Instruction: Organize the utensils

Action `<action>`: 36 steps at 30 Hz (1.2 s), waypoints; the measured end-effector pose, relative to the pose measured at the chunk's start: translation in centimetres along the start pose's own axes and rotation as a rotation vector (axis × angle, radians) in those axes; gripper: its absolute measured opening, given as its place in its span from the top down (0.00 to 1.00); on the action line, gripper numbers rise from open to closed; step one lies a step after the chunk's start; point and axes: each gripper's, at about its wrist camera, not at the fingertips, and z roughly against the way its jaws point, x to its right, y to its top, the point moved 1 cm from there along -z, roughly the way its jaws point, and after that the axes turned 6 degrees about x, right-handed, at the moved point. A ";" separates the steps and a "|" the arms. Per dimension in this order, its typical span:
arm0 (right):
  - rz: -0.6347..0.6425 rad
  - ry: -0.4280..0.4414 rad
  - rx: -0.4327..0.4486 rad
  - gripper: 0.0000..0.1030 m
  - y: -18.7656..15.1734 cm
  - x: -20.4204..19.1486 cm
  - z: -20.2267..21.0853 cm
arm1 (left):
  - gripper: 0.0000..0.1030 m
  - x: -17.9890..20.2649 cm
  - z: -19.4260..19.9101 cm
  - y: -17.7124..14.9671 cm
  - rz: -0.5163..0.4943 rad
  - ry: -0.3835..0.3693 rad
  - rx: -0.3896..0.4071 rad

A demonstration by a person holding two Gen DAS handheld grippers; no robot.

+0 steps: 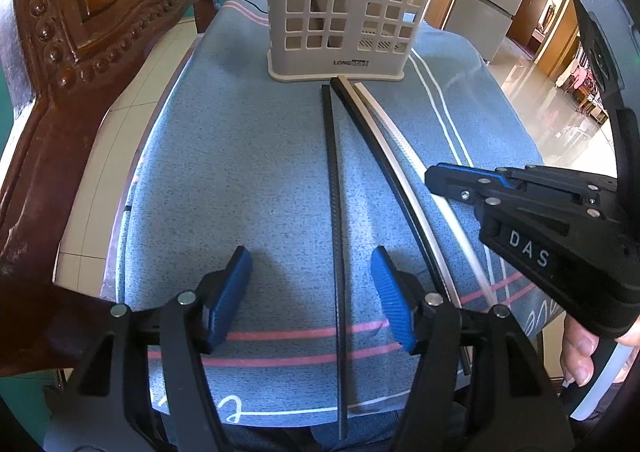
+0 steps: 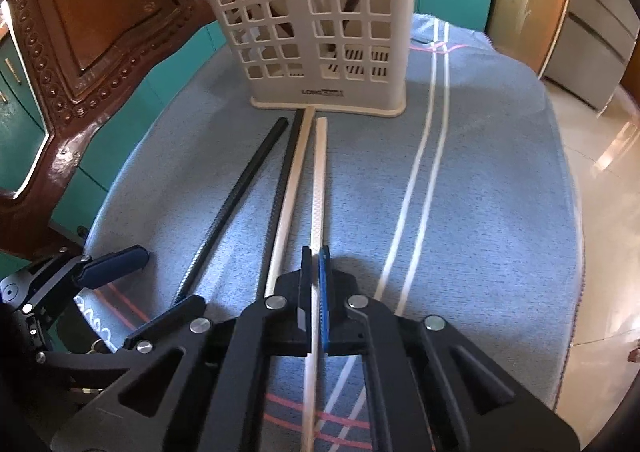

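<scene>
A beige perforated utensil holder (image 1: 348, 8) (image 2: 320, 24) stands upright at the far end of a blue cloth. Several long chopsticks lie in front of it, pointing at its base: a lone black one (image 1: 335, 212) (image 2: 236, 200), a black and beige pair (image 1: 384, 156) (image 2: 290, 180), and a white one (image 1: 394, 128) (image 2: 319, 180). My left gripper (image 1: 312, 292) is open, low over the cloth, with the lone black chopstick between its blue pads. My right gripper (image 2: 315, 284) (image 1: 432, 176) is shut on the white chopstick near its near half.
The blue cloth (image 1: 240, 172) (image 2: 480, 192) with white and pink stripes covers a small raised surface. A carved dark wooden chair (image 1: 80, 52) (image 2: 92, 32) stands at the left. Tiled floor (image 1: 560, 124) and cabinets lie beyond the right edge.
</scene>
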 end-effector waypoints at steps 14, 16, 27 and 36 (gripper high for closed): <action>-0.103 -0.052 -0.025 0.95 -0.6 4.0 1.7 | 0.35 0.1 -0.1 -0.1 0.002 -0.008 0.001; -0.105 -0.060 -0.017 0.90 -0.5 4.0 1.5 | 0.35 0.2 -0.1 -0.1 -0.002 -0.006 0.001; -0.088 -0.057 -0.009 0.79 -0.6 3.4 0.7 | 0.33 0.4 -0.2 -0.1 -0.016 0.001 0.000; -0.094 -0.008 0.008 0.72 -0.4 3.2 0.9 | 0.32 0.5 -0.2 -0.1 -0.022 0.005 -0.001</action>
